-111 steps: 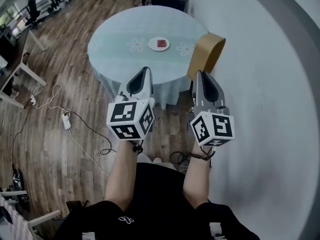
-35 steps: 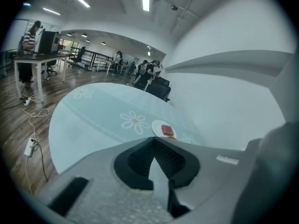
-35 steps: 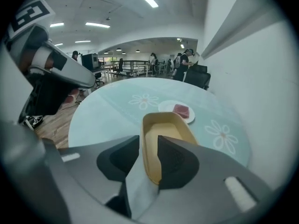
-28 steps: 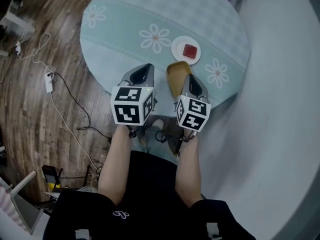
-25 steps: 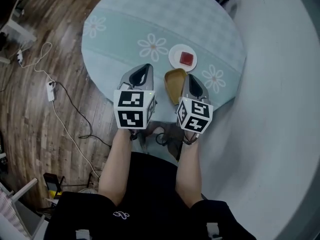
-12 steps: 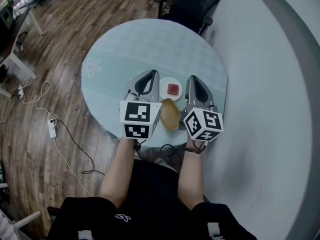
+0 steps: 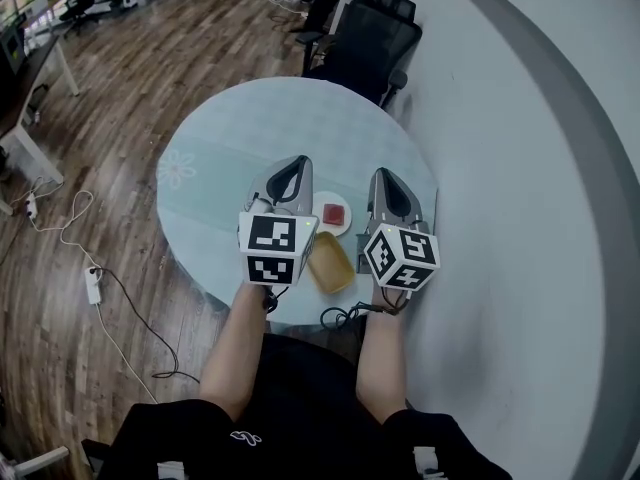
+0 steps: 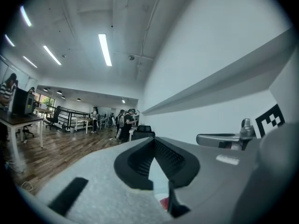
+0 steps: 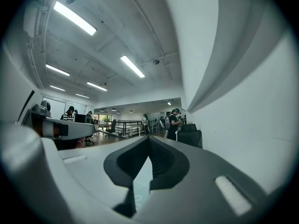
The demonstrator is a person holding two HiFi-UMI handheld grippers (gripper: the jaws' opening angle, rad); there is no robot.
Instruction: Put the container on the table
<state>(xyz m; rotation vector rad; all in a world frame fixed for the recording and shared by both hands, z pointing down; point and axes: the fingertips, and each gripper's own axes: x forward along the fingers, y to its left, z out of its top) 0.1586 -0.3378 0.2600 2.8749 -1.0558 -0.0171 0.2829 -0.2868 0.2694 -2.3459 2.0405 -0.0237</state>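
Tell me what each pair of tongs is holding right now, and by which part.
Nothing is held. The left tongs and the right tongs are both shut and empty. The tan container lies free on the round table.

head view: high above left gripper and right gripper, facing steeply down | gripper views: level along own jaws | shared: chair
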